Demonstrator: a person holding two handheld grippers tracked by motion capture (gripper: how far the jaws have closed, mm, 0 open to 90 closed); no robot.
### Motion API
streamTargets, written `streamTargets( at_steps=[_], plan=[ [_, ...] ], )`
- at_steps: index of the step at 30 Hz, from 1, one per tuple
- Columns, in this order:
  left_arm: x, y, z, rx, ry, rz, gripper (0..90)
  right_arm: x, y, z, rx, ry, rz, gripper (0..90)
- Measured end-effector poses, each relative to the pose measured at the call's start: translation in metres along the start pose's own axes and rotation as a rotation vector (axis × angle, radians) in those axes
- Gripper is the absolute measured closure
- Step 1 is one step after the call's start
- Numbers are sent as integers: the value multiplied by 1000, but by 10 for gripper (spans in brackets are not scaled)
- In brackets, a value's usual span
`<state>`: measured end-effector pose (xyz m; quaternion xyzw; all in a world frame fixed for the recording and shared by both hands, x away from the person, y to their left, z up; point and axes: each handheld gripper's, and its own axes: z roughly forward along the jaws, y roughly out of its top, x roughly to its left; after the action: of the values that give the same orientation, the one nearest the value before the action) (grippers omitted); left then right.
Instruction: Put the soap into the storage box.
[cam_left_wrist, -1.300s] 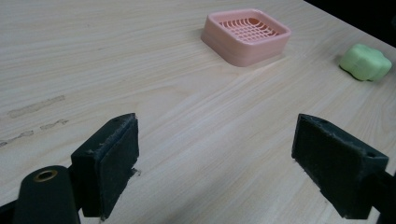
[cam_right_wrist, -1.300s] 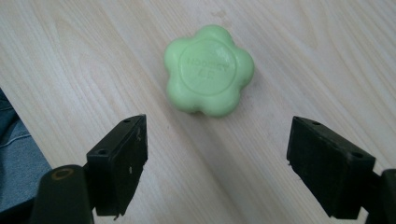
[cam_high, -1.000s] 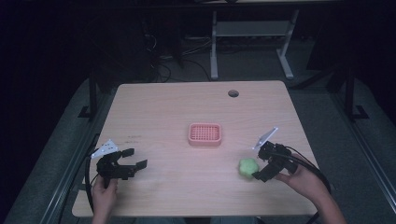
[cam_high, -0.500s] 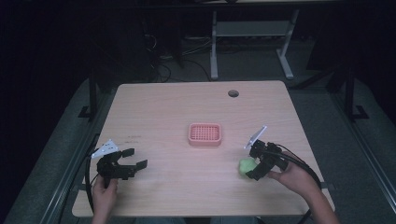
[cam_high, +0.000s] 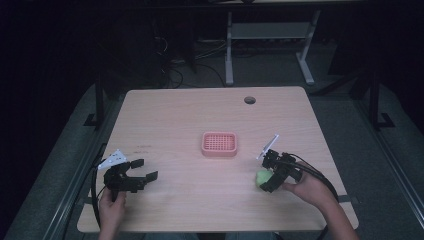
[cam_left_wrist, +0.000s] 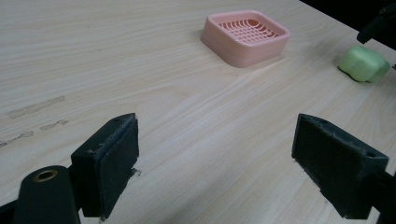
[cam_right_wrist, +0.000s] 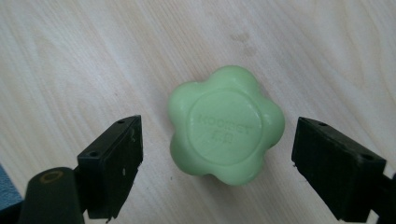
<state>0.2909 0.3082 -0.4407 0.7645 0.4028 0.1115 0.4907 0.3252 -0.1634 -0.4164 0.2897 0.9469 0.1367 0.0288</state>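
Observation:
A green flower-shaped soap (cam_right_wrist: 226, 131) lies flat on the wooden table (cam_high: 190, 125), at the front right in the high view (cam_high: 262, 176). My right gripper (cam_right_wrist: 217, 168) hovers over it, open, one jaw on each side of the soap and neither touching. A pink slatted soap dish (cam_high: 219, 143) sits at the table's middle and stands empty (cam_left_wrist: 245, 35). My left gripper (cam_high: 141, 169) rests low at the front left, open with nothing between its jaws (cam_left_wrist: 229, 163). From the left gripper view the soap (cam_left_wrist: 364, 64) lies far right.
A round cable hole (cam_high: 249, 100) is at the back right of the table. A white desk frame (cam_high: 270, 40) and cables stand on the dark floor beyond the far edge. Faint marks (cam_left_wrist: 35, 107) show on the wood at the left.
My right gripper has moved left and forward over the green soap, its jaws now straddling it. The left gripper has stayed put.

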Motion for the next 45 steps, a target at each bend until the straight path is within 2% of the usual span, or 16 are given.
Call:
streamTargets(
  at_steps=[11, 36, 39, 45],
  plan=[
    [0, 0, 0, -2, -1, -2, 146, -3, 7, 13, 62, -11, -8, 160],
    [0, 0, 0, -2, -3, 1, 146, -2, 14, 26, 119, -24, -16, 172],
    [0, 0, 0, -2, -3, 1, 146, -1, 14, 27, 128, -25, -22, 209],
    [0, 0, 0, -5, -3, -4, 146, -1, 15, 28, 135, -31, -24, 217]
  ],
)
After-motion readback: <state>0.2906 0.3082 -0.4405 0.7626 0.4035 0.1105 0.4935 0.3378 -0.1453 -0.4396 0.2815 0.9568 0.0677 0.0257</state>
